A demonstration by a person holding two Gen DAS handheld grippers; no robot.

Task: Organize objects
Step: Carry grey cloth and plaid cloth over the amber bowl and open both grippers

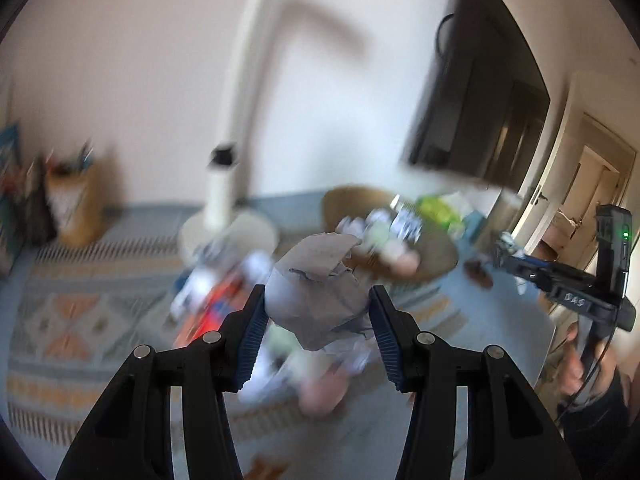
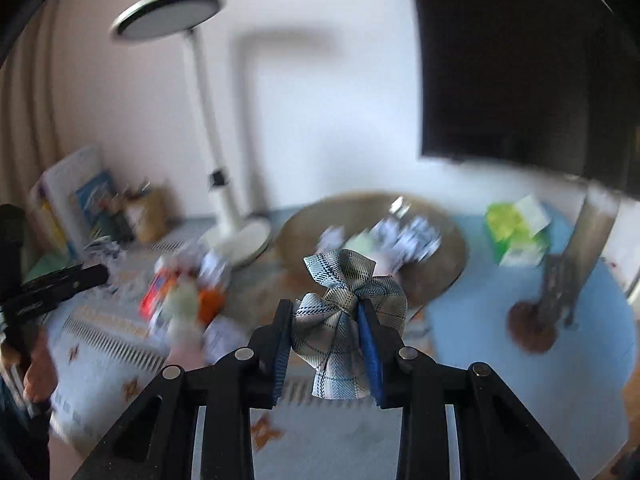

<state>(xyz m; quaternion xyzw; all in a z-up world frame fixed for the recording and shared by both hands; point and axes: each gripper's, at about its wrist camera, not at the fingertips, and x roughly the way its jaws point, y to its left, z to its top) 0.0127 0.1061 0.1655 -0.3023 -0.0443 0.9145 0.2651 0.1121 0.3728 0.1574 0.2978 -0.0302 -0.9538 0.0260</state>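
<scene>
Two grippers hold items above a blurred patterned rug (image 2: 120,344). Centre frame, a round tray (image 2: 448,256) carries small packets. Left gripper (image 1: 318,312), lower centre, clamps a grey paper wad (image 1: 316,300). Right gripper (image 2: 326,332), lower centre, clamps a plaid ribbon bow (image 2: 340,316).

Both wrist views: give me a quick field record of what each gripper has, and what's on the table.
left gripper: shut on grey crumpled paper wad
right gripper: shut on plaid fabric bow
image quality: heavy motion blur in both views
table cover: patterned cloth
behind: round woven tray with blurred small items; white desk lamp
right side: green box
unclear: identity of the loose items under the grippers
</scene>
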